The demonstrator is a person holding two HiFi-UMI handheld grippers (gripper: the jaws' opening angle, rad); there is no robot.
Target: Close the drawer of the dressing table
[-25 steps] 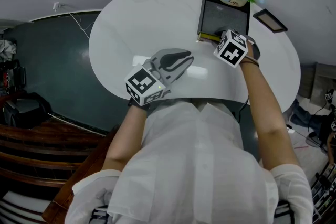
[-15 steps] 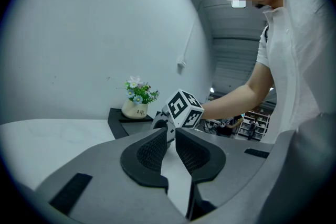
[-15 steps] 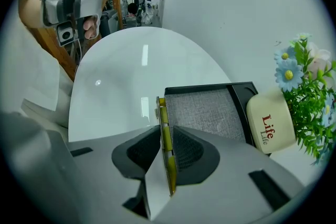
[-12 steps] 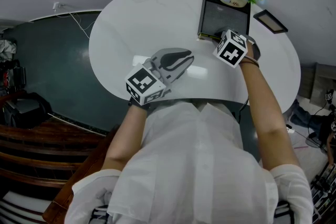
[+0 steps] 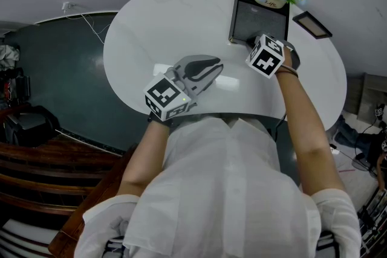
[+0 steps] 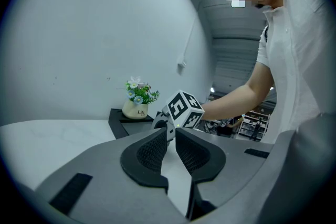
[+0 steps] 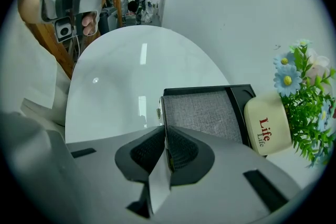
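A black drawer box [image 5: 237, 6] stands at the table's far right with its drawer [image 5: 260, 20] pulled out, grey lining [image 7: 202, 113] showing. My right gripper [image 5: 254, 43] points steeply down at the drawer's near end. Its jaws are closing, and in the right gripper view the thin front wall [image 7: 163, 113] stands between the pads [image 7: 181, 149], which press on it; the right gripper [image 7: 165, 136] grips it from above. My left gripper [image 5: 211, 66] hovers level over the table's near side, shut with nothing in it, as the left gripper [image 6: 171, 131] view shows.
A cream flower pot [image 5: 269, 0] with pink and blue flowers sits on the box top, close behind the drawer. A small dark framed item [image 5: 311, 24] lies to the right. The white round table [image 5: 169, 27] ends just in front of the person.
Both hands stay where they were. The thin yellowish strip at the drawer front beside my right gripper no longer shows.
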